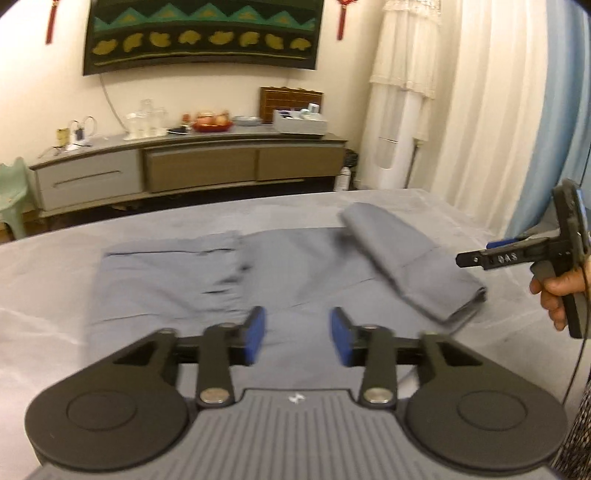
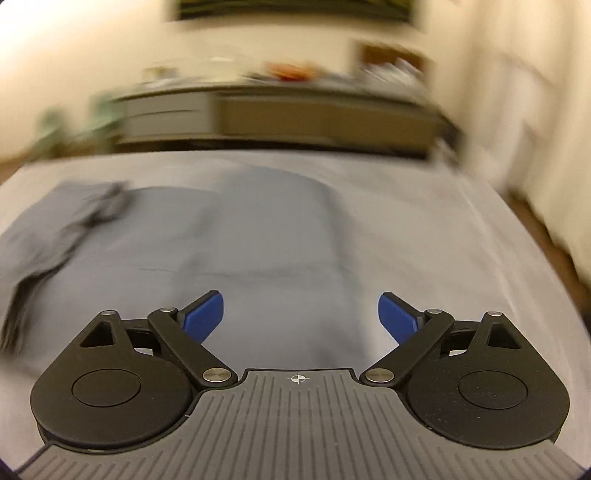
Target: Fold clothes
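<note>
Grey trousers (image 1: 288,280) lie spread on the bed (image 1: 55,266), just beyond the left gripper (image 1: 298,334), whose blue pads stand apart with nothing between them. One trouser leg is folded back over the rest on the right side. The right gripper (image 2: 301,317) hovers above the cloth, jaws wide apart and empty, held in a hand (image 1: 556,291); its own view is blurred.

Cream wall (image 1: 48,92), low sideboard (image 1: 192,162), dark hanging (image 1: 203,33), white curtains (image 1: 480,110).
</note>
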{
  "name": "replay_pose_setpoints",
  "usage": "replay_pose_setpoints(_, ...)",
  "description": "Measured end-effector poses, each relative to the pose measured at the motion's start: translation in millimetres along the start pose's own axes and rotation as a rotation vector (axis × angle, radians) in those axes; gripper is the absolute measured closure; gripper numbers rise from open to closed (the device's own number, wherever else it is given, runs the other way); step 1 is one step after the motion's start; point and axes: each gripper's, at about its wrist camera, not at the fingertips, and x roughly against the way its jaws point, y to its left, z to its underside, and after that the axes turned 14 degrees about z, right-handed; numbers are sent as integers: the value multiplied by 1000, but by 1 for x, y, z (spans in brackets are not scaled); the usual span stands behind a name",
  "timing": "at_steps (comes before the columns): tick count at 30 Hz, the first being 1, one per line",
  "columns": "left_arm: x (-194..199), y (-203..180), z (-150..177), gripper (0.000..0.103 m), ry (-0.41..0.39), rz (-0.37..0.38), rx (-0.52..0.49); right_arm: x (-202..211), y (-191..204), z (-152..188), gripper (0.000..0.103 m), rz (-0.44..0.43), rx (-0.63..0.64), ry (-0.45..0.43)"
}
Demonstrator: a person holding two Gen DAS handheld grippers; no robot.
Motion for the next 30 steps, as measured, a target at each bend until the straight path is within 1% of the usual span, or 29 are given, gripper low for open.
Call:
replay_pose_setpoints(1,-8,-5,-1,53,-3,27,30,-1,-12,0,9,-9,-41,15)
replay_pose_setpoints(2,-15,-8,-1,51,-10,63,67,0,-21,0,8,-43,-65,13)
replay_pose_setpoints(3,-21,-11,-2,46,-17,103,100,1,-29,1,8,-63,-85,19)
replay_pose_setpoints(4,-29,-14,-4,44,-19,139,129,4,-36,3,8,-70,-101,27)
replay_pose_setpoints(6,-53,-19,-11,42,-7,181,170,6,-40,5,8,-103,-112,37)
replay_pose_setpoints(8,-82,-22,-20,42,12,210,209,0,-41,6,7,-142,-93,33)
replay_pose_setpoints(9,-99,-22,-25,42,18,214,226,-7,-37,8,5,-153,-76,28)
replay_pose_setpoints(10,-117,-22,-29,42,24,208,242,-22,-32,12,5,-156,-59,26)
replay_pose_setpoints(13,-170,-21,-42,42,43,188,285,-42,-24,22,5,-153,-23,45)
replay_pose_setpoints(16,-215,-20,-50,42,90,154,285,-55,-25,28,4,-152,-2,65)
replay_pose_setpoints(18,-238,-20,-51,43,119,138,286,-63,-26,30,4,-157,12,78)
replay_pose_setpoints(20,-251,-22,-50,44,135,136,287,-70,-27,32,4,-162,25,91)
replay_pose_setpoints(21,-256,-23,-50,54,141,132,285,-74,-27,33,4,-164,32,97)
replay_pose_setpoints(22,-258,-23,-50,61,147,123,279,-76,-28,33,4,-168,39,102)
replay_pose_setpoints(23,-260,-23,-50,79,150,115,272,-78,-28,32,4,-171,43,105)
replay_pose_setpoints(24,-260,-22,-52,88,151,119,266,-79,-29,32,4,-175,43,107)
replay_pose_setpoints(26,-254,-21,-58,92,149,144,264,-78,-30,30,4,-183,38,108)
replay_pose_setpoints(30,-242,-25,-68,93,144,171,253,-73,-26,28,4,-195,35,93)
